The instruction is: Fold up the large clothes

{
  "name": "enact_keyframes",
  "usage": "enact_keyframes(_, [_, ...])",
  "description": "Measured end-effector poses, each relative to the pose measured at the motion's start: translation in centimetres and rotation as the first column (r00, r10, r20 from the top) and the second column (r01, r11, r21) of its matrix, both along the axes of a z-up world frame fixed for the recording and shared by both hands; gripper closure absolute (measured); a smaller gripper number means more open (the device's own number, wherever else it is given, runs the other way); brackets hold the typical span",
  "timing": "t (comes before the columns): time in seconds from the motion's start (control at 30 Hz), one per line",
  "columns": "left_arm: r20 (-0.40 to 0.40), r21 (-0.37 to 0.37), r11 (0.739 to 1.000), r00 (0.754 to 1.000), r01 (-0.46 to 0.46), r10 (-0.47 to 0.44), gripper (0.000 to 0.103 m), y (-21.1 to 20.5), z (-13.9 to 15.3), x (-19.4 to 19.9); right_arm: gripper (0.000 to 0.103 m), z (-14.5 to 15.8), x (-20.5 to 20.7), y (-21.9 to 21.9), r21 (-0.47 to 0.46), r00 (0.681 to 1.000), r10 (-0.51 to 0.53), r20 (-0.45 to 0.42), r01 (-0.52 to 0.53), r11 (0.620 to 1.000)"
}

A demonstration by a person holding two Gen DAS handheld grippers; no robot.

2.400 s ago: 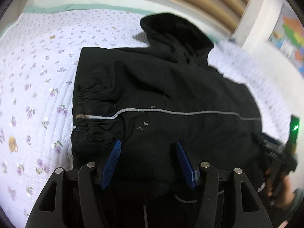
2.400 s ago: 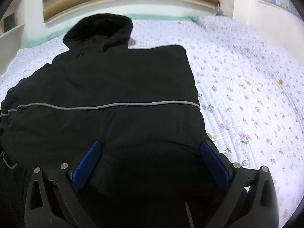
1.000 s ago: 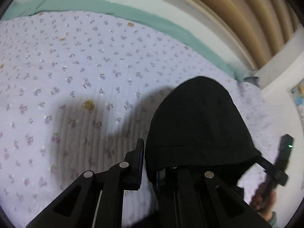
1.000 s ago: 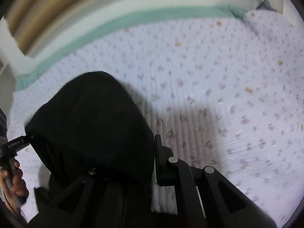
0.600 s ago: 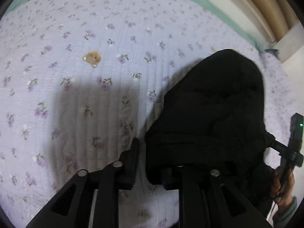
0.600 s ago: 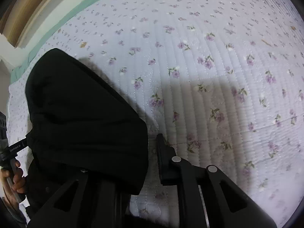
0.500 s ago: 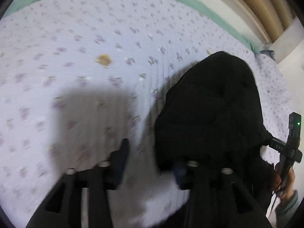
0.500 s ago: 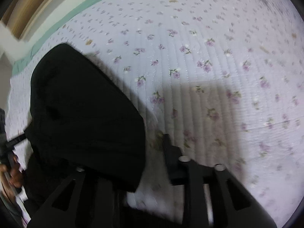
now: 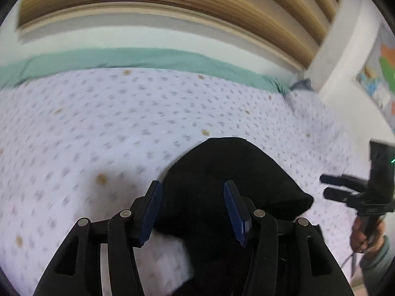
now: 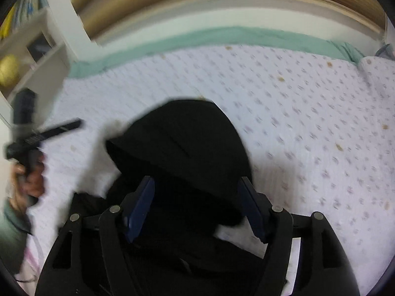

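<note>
A black hooded jacket lies on the bed, and only its hood (image 9: 229, 172) and upper part show. My left gripper (image 9: 192, 197) is open and empty, held just above the hood's near left side. My right gripper (image 10: 195, 192) is open and empty over the hood (image 10: 182, 143) near its right side. The right gripper also shows in the left wrist view (image 9: 355, 194) at the right edge, held by a hand. The left gripper also shows in the right wrist view (image 10: 56, 128) at the left edge.
The bed has a white quilt with small purple flowers (image 9: 98, 123) and a green sheet edge (image 9: 148, 56) at the far side. A wooden slatted headboard (image 9: 172, 0) stands behind it. A white shelf (image 10: 37, 49) stands at the left and a wall map (image 9: 380, 74) hangs at the right.
Both grippers were shut on the jacket and carried it toward the hood. Now both have opened, let go and lifted back, so the view tilts up to the headboard.
</note>
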State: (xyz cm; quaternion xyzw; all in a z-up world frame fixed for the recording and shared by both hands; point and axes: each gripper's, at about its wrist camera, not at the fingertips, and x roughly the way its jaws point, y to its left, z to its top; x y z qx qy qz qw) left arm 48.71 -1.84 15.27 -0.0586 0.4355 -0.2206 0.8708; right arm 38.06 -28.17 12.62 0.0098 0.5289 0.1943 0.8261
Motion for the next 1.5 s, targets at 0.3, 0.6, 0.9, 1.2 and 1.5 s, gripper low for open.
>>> enact_keyframes(0.3, [-0.254, 0.094, 0.995, 0.967, 0.045, -0.020, 0.049, -4.1, -12.5, 2.9, 0.057, -13.6, 2.9, -0.6, -0.144, 0.961, -0.140, -0.237, 0.108, 0.984])
enact_keyframes(0.6, [-0.218, 0.138, 0.989, 0.976, 0.047, -0.016, 0.048, -4.3, -11.6, 2.2, 0.057, -14.7, 2.4, 0.0, -0.162, 0.967, -0.133, -0.218, 0.099, 0.982])
enact_keyframes(0.9, [-0.083, -0.005, 0.998, 0.995, 0.059, -0.060, 0.030, 0.6, -2.1, 2.4, 0.030, -5.9, 1.9, -1.2, -0.124, 0.995, -0.036, -0.092, 0.024, 0.992])
enact_keyframes(1.2, [-0.274, -0.067, 0.996, 0.959, 0.057, -0.073, 0.029, -1.0, -7.0, 8.7, 0.030, -8.4, 8.0, -1.9, -0.024, 0.983, -0.042, -0.179, 0.038, 0.999])
enact_keyframes(1.5, [-0.333, -0.040, 0.998, 0.941, 0.047, -0.057, 0.066, -2.7, -11.1, 9.2, 0.030, -14.5, 10.4, 0.7, -0.006, 0.956, -0.019, -0.294, 0.018, 1.000])
